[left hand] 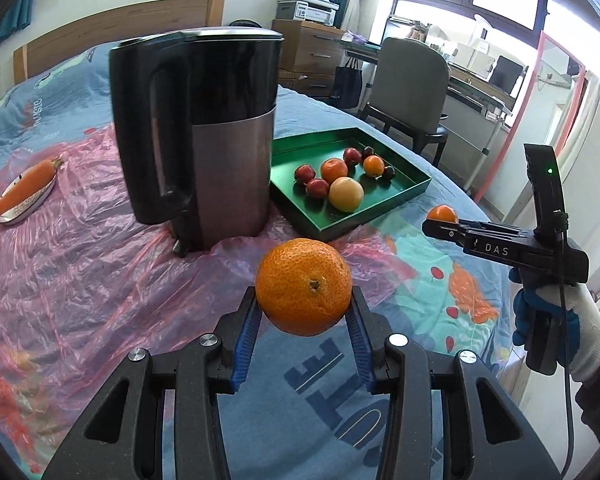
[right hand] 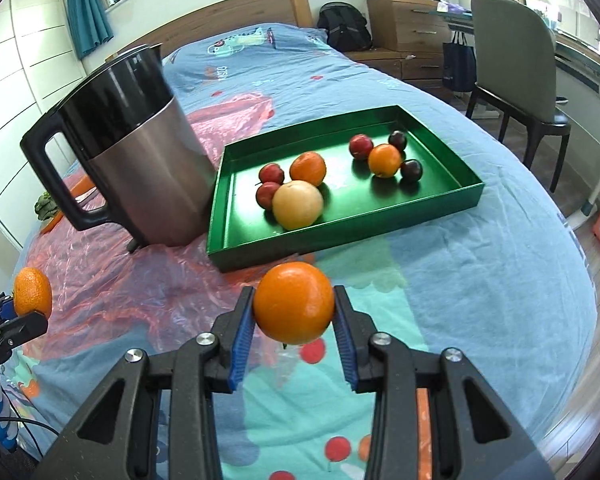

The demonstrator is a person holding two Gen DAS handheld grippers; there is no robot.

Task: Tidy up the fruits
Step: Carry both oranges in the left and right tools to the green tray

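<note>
Both-handed now: left gripper (left hand: 304, 312) clamps a mandarin (left hand: 304, 286), right gripper (right hand: 294, 312) clamps an orange (right hand: 294, 302). Held aloft, likely headed for the green tray (right hand: 440, 200) mid-bed.

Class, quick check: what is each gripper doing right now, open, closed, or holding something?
Left gripper: closed on a bumpy orange mandarin, held off the bed.
Right gripper: closed on a smooth orange, also lifted.

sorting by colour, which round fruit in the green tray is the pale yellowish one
The largest fruit, at the tray's near edge beside two small red ones. The others in the tray are orange, red or dark purple.
</note>
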